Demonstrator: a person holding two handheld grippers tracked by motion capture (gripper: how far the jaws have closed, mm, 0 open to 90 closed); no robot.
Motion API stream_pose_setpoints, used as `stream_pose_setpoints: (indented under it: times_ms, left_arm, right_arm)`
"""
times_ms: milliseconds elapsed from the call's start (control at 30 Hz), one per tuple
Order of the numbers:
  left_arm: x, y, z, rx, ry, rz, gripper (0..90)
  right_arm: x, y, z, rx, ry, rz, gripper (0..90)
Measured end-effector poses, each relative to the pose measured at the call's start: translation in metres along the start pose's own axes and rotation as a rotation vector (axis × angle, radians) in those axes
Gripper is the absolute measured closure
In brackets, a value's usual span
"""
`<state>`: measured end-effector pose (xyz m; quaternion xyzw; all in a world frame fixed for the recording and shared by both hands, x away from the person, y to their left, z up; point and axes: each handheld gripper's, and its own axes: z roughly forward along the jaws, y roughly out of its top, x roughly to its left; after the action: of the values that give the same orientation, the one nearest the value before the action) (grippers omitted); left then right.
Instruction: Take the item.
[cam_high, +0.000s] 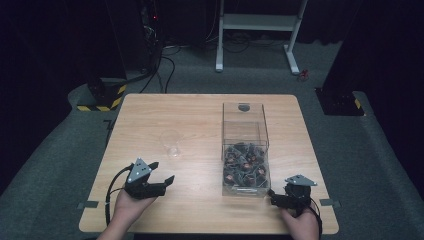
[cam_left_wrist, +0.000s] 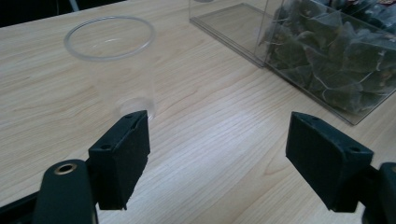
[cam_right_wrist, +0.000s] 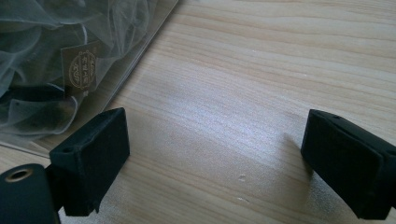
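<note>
- The left claw (cam_high: 164, 172) is held low over the near left part of the wooden table (cam_high: 200, 107), with its jaws spread wide and nothing between them.
- In the left gripper view, the same left claw (cam_left_wrist: 217, 140) is seen pointing toward a clear plastic cup (cam_left_wrist: 110, 56), which stands upright on the table just beyond the left jaw, apart from it.
- In the high view, the cup (cam_high: 171, 143) is placed near the middle of the table, ahead of the left claw and left of the clear box.
- The clear box (cam_high: 245, 150) is set lengthwise on the right half of the table; its near half is filled with dark mesh tea bags (cam_high: 245, 167), while its far half is seen bare.
- In the left gripper view, the tea bags (cam_left_wrist: 336, 51) are seen through the box wall at the upper right.
- The right claw (cam_high: 272, 196) is held at the near right corner of the box, close beside it.
- In the right gripper view, the right claw (cam_right_wrist: 215, 154) is shown released, jaws wide apart over bare wood, nothing being grasped.
- A tea bag with a gold-printed tag (cam_right_wrist: 80, 69) is seen behind the box wall, just past the left jaw.
</note>
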<state>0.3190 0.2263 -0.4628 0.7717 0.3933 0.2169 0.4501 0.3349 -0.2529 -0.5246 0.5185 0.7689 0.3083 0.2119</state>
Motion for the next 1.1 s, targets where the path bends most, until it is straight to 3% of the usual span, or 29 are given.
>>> stream_pose_setpoints:
  times_ms: [633,1100]
  left_arm:
    - [-0.025,0.016,0.017,0.002,-0.066,0.041,23.3]
    - [-0.041,0.027,0.029,-0.015,-0.115,0.047,24.3]
  right_arm:
    - [0.0,0.0,0.0,0.0,0.0,0.001,7.7]
    - [0.0,0.0,0.0,-0.002,0.003,-0.007,7.7]
